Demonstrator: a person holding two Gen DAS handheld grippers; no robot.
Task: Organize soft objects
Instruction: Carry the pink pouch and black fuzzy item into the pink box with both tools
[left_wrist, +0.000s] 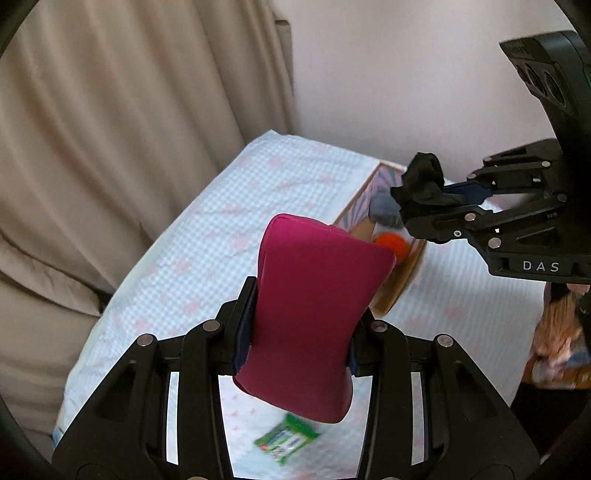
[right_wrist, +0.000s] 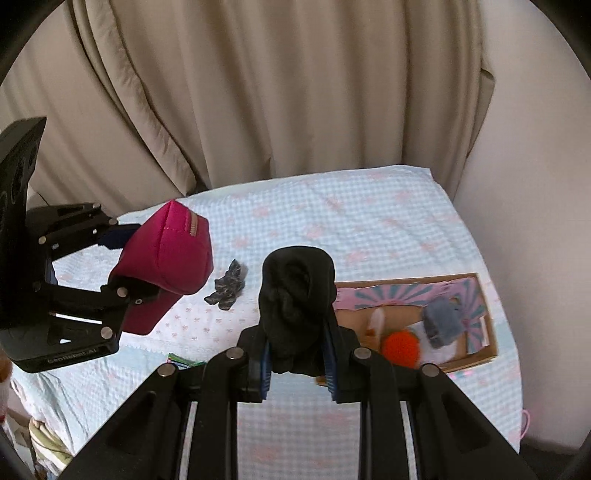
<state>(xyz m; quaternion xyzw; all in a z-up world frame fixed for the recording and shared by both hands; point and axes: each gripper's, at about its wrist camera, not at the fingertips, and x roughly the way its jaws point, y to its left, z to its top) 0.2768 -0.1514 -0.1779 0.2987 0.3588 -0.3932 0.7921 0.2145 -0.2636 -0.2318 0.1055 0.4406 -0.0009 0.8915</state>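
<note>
I read "DAS" in pale letters on the black right gripper (left_wrist: 439, 201) body (the green packet's (left_wrist: 286, 439) print blurs out).

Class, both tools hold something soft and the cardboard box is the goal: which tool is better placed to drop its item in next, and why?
Right. The right tool holds the black sock bundle beside the cardboard box, while the left tool, gripping the magenta pouch, is farther away.
</note>
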